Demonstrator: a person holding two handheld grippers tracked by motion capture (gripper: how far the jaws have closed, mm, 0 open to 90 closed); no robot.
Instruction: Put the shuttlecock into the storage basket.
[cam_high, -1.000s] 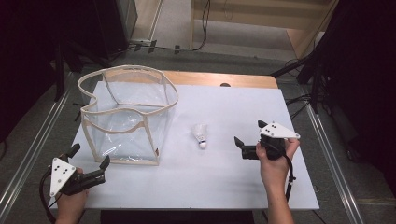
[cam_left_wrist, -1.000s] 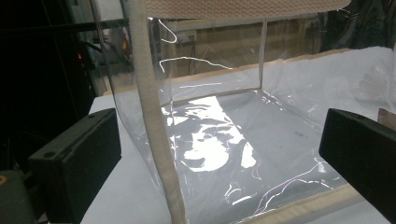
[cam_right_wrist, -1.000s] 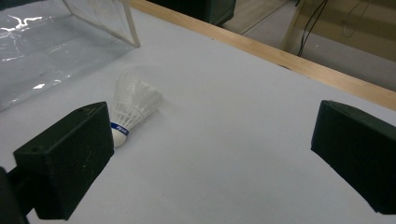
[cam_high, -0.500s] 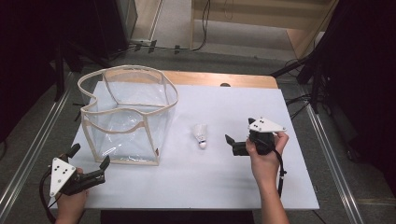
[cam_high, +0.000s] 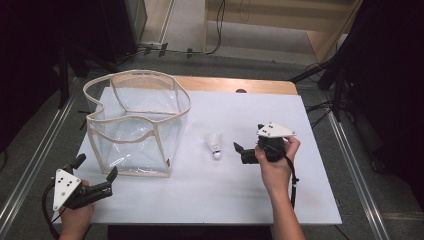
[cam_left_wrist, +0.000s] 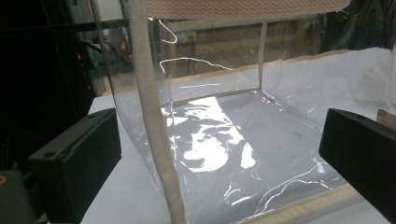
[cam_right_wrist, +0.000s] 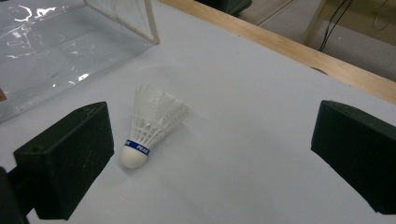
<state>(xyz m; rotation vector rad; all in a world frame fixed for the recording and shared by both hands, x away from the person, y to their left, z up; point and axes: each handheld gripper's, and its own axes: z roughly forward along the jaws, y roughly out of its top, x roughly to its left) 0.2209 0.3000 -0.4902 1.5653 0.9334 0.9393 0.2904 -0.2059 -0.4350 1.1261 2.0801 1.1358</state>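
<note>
- Right gripper (cam_high: 239, 150): held above the white table (cam_high: 240, 200), jaws spread wide and empty, pointing toward the white feathered shuttlecock with a blue band (cam_high: 214, 145).
- Shuttlecock (cam_right_wrist: 152, 128): lies on its side on the table, cork toward the right gripper; in the right gripper view it sits between the jaws, just beside the left one and not touching it.
- Clear plastic box with beige fabric edging (cam_high: 135, 125): stands open-topped to the left of the shuttlecock, apart from it.
- Left gripper (cam_high: 95, 172): jaws parted and empty, near the table's front left corner, facing a beige corner edge of the box (cam_left_wrist: 154, 140).
</note>
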